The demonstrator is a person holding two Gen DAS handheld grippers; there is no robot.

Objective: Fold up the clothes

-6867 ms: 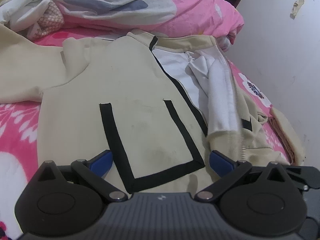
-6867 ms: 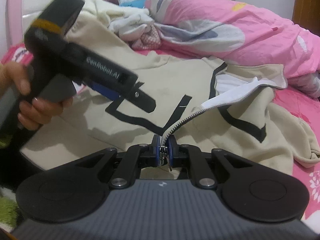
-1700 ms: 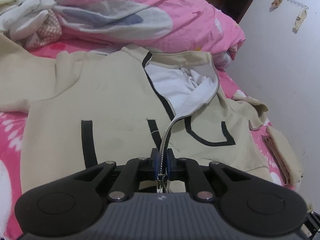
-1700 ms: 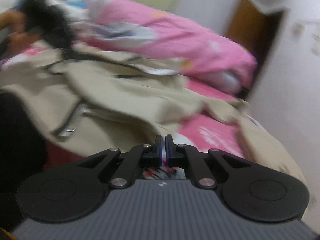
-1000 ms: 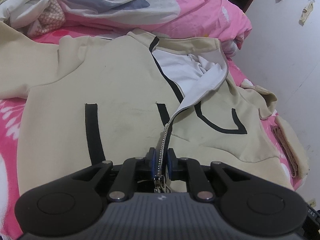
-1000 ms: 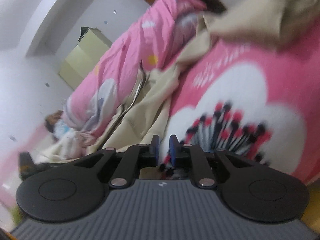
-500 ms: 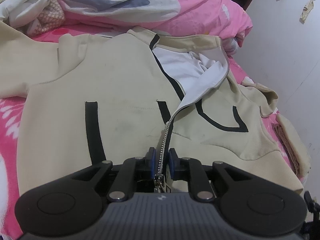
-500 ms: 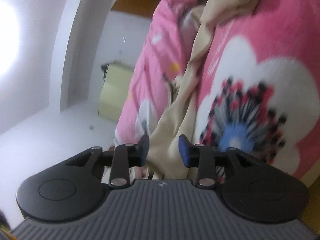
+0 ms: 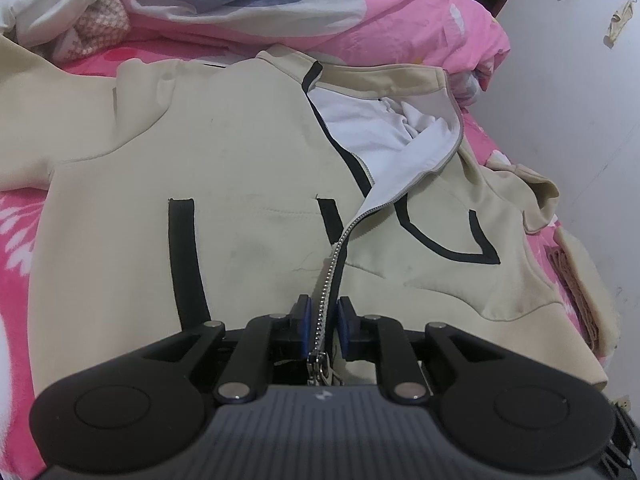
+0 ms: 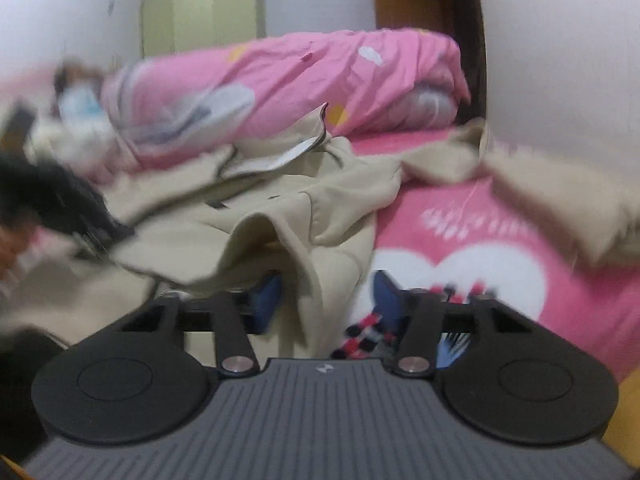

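Left wrist view: beige zip jacket (image 9: 248, 184) spread front-up on pink bedsheet (image 9: 16, 264), collar toward 12 o'clock. Left gripper (image 9: 323, 322) clenched on the zipper (image 9: 334, 268) at the hem, exactly as a second ago, not shifted. Right front panel, formerly flung open with white lining exposed down its length, now lying closed over the body; only the collar gap at 1 o'clock showing white lining (image 9: 368, 132). Meaning for the task, as a judgement: front nearly squared, sleeves next. White laundry (image 9: 52, 4) heaped at 10 o'clock, pink duvet (image 9: 360, 16) crowding the collar at 12, folded tan cloth (image 9: 580, 280) at 3 along the bed edge.

Right wrist view, blurred: right gripper (image 10: 326, 300) closing, jaws apart, a fold of the jacket's sleeve or side between them, not yet pinched. Half a second ago tilted hard; now level. Bunched sleeve at 12 o'clock and fluffy tan cloth (image 10: 560, 196) at 2 likely in the way of a flat fold.
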